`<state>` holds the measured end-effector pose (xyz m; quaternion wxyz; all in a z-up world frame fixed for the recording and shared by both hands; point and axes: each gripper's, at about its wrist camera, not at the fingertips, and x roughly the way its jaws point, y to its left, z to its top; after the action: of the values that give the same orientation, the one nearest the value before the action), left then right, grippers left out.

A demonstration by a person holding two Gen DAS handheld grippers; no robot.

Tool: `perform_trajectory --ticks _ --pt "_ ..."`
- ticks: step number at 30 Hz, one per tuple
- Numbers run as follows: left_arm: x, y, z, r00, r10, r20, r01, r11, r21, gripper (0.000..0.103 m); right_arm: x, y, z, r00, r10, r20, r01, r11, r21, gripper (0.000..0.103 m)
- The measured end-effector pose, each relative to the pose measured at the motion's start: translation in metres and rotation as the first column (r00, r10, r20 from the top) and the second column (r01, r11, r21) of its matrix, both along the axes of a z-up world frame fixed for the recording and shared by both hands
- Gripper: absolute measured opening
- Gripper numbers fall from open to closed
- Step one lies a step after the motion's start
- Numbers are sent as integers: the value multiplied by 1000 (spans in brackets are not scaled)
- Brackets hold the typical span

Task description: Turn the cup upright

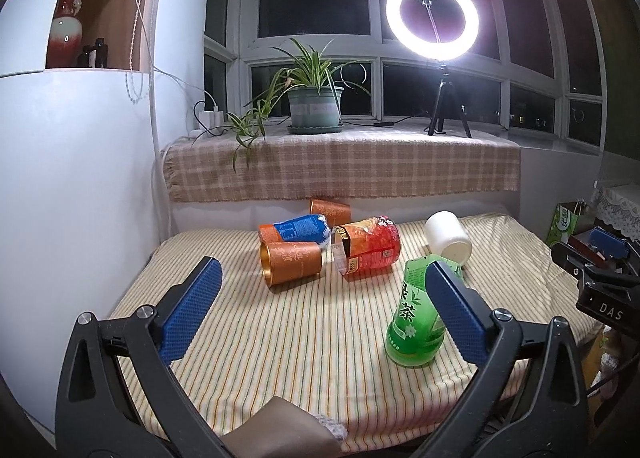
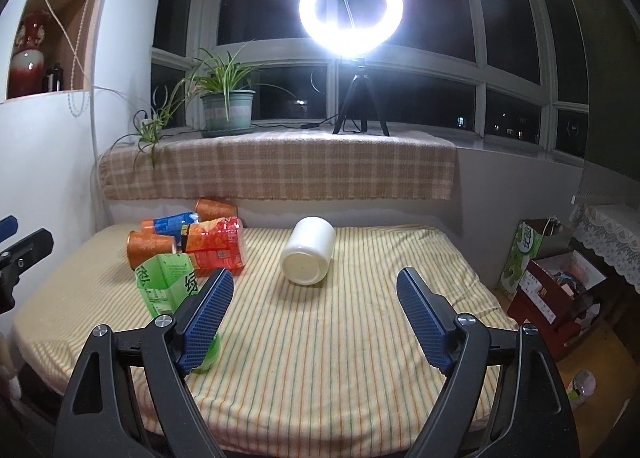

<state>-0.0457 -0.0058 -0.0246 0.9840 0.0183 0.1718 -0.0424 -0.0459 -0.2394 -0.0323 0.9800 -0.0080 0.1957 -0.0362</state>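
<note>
Several containers lie scattered on the striped tabletop point(image 2: 320, 338), and the white cup point(image 2: 307, 254) is the one lying apart from the clutter, on its side toward the middle-right, its flat closed bottom turned toward the right-wrist camera and its mouth pointing away toward the window ledge. In the left-wrist view the same white cup point(image 1: 448, 238) sits beyond a green bottle point(image 1: 416, 322), with a red cut-open can point(image 1: 368, 250) and a copper-coloured cup point(image 1: 290, 262) lying further left.

The white cup looks like smooth, rigid plastic or ceramic; which one cannot be told, so its weight is uncertain, though it seems likely to be slippery and free to roll on the cloth. A sensible hold would be across the round wall near the middle, squeezing from both sides, so that it can be swung up onto its base.

The right tongs point(image 2: 316, 290) are spread wide and empty, lined up on the cup but short of it, touching nothing. The left tongs point(image 1: 320, 282) are likewise spread and carry nothing; the right-side finger overlaps the green bottle in the view, and contact cannot be judged.
</note>
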Motion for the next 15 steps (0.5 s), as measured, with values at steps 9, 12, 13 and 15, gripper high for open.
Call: perform_trajectory --ticks 9,12,13,15 --pt "2 -1 0 1000 2 -3 -2 1000 -2 103 2 0 -1 1000 -1 -11 1 1000 10 84" --pt "2 0 0 1000 3 1 -3 1000 0 103 2 0 -2 1000 1 -17 -1 1000 13 84" --pt "2 0 0 1000 2 0 -2 1000 0 103 2 0 -3 1000 1 -18 0 1000 14 84" --pt "2 0 0 1000 0 -1 0 1000 0 103 2 0 -3 1000 0 -19 0 1000 16 84"
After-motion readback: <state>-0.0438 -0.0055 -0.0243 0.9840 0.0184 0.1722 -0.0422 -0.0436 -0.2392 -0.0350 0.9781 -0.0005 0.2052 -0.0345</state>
